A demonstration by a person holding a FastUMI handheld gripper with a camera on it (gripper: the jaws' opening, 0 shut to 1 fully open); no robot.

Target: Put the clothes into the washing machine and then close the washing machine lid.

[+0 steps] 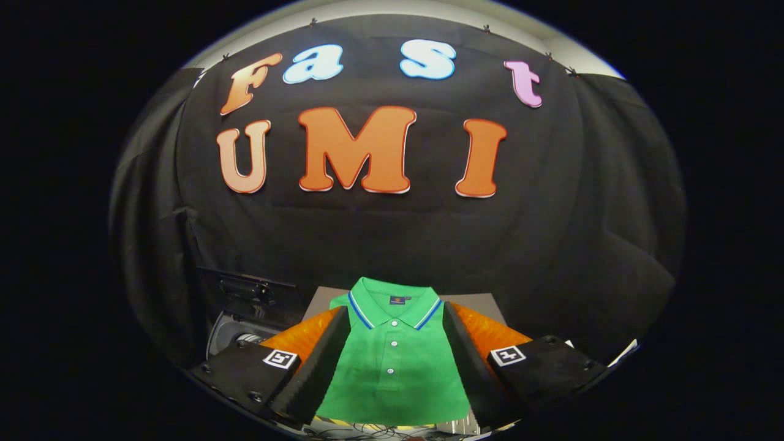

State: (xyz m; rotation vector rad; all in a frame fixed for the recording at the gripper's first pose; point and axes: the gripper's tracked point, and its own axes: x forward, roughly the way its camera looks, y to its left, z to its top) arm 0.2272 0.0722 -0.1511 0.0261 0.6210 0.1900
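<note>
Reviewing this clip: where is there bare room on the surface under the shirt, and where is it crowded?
Bare grey surface shows beside the collar of the folded green polo shirt, toward the black cloth. The open gripper brackets the shirt, so that middle is crowded. The washing machine crowds the side beyond one finger.

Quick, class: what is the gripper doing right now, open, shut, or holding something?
Gripper: open, holding nothing; the folded green polo shirt lies between and beyond its spread fingers.

grey tabletop (484, 304), black cloth wall (392, 233)

Green polo shirt (392, 367) folded flat; washing machine (245, 318) lid open.
</note>
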